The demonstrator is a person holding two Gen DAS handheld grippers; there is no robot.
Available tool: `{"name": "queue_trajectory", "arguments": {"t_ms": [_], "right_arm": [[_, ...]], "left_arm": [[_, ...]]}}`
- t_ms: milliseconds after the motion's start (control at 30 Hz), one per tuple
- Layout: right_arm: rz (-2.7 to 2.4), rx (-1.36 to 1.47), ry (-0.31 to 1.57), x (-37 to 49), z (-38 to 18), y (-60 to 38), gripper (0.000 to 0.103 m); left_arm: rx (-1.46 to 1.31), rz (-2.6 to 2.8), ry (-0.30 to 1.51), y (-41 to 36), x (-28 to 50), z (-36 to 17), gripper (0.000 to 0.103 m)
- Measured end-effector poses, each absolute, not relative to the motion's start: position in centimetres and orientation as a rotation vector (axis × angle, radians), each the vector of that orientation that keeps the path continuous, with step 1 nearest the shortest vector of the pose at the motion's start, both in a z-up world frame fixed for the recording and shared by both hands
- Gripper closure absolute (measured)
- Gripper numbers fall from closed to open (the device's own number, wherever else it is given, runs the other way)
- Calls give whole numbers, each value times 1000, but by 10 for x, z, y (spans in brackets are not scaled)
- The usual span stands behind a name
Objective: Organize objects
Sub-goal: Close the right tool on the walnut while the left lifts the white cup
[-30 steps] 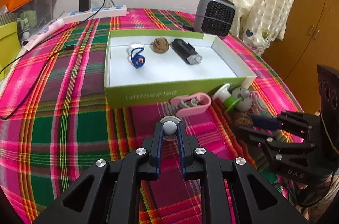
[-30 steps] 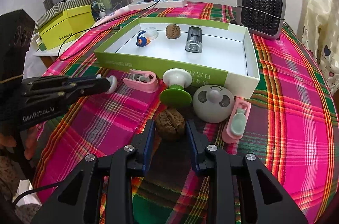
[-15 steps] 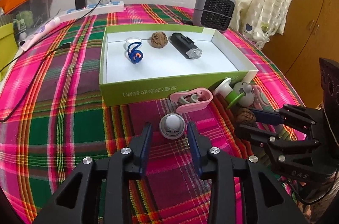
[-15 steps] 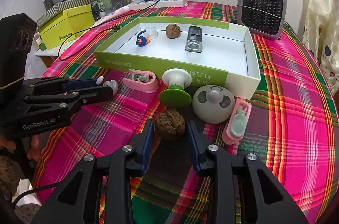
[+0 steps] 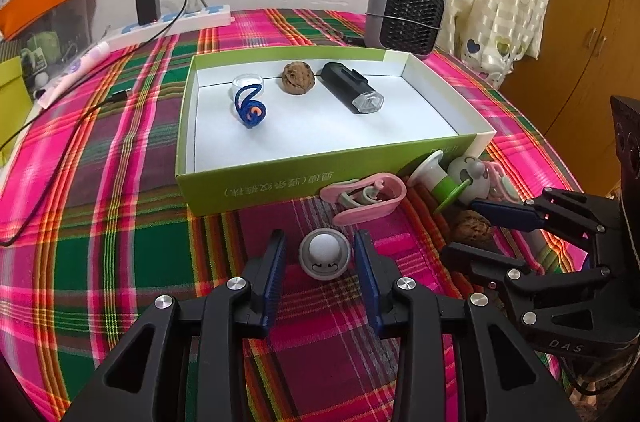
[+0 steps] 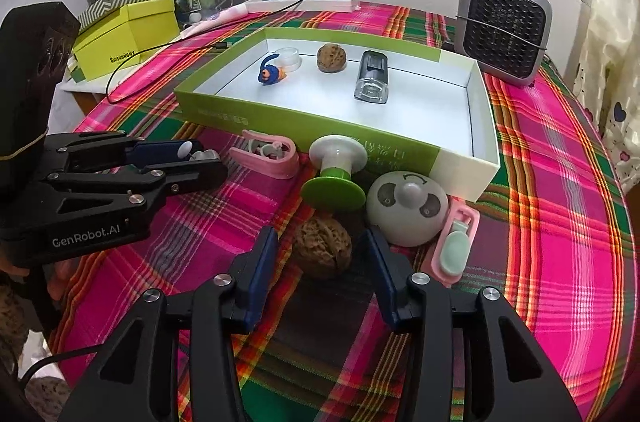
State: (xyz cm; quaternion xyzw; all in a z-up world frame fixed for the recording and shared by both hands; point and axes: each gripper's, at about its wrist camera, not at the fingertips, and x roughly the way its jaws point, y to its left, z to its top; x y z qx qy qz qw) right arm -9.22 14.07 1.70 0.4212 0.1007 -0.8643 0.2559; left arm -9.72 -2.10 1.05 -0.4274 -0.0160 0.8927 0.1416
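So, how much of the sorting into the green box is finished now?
Done: the green box holds a blue cord, one walnut and a black lamp. In hand: nothing is gripped; the left tool stands open around the white ball, the right tool, which has just been opening, around a second walnut. Left: these, both pink clips and the spool.

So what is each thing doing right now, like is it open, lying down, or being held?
Left tongs: open around the white ball toy, not squeezing.
Right tongs: just been opening, walnut loose between them.
Green box: open, no lid.
Black flashlight: lying flat in the box.
Green-and-white spool: tipped over against the box.
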Motion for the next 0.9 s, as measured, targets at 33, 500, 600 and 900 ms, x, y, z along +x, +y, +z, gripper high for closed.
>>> {"name": "queue_trajectory", "arguments": {"t_ms": [33,500,600,900], "right_arm": [[-2347,1143,282,-92,17,140,57],[-2349,1139,317,-91,17,138,57],[-2351,1135,325,-90,17,137,61],[-2337,1126,336,-88,18,135,73]], "left_arm": [[-1234,2577,-42,-21,-98,11,71],[-1236,2600,-1,-17,-97,10,77],[-1237,2600,-9,-17,-97,10,80],[-1238,2605,-3,-17,-97,10,80]]}}
